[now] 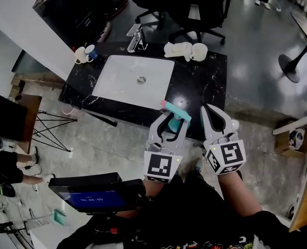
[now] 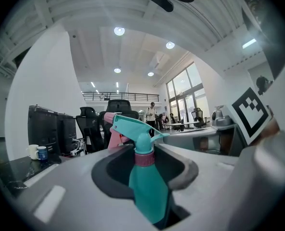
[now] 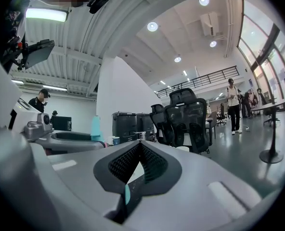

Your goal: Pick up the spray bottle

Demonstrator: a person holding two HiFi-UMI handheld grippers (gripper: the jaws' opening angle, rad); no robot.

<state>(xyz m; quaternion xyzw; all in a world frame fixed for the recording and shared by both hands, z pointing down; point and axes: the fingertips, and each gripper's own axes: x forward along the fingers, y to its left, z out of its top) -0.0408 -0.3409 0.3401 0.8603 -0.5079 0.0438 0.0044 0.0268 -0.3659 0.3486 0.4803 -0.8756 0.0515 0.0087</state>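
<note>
A teal spray bottle (image 1: 176, 120) with a pink nozzle tip hangs above the front edge of the black marble counter (image 1: 200, 82), and my left gripper (image 1: 171, 123) is shut on its neck. In the left gripper view the spray bottle (image 2: 145, 186) stands upright between the jaws of the left gripper (image 2: 143, 151), trigger head pointing left. My right gripper (image 1: 209, 111) sits just to the right of it, shut and holding nothing. In the right gripper view the right gripper (image 3: 139, 146) has its jaws meeting, and the spray bottle (image 3: 95, 127) shows at the left.
A white sink basin (image 1: 120, 82) is set into the counter, with a faucet (image 1: 135, 38) behind it. Mugs (image 1: 86, 53) stand at the back left, white objects (image 1: 184, 50) at the back right. Office chairs (image 1: 190, 4) stand beyond. A tablet screen (image 1: 91, 196) is at lower left.
</note>
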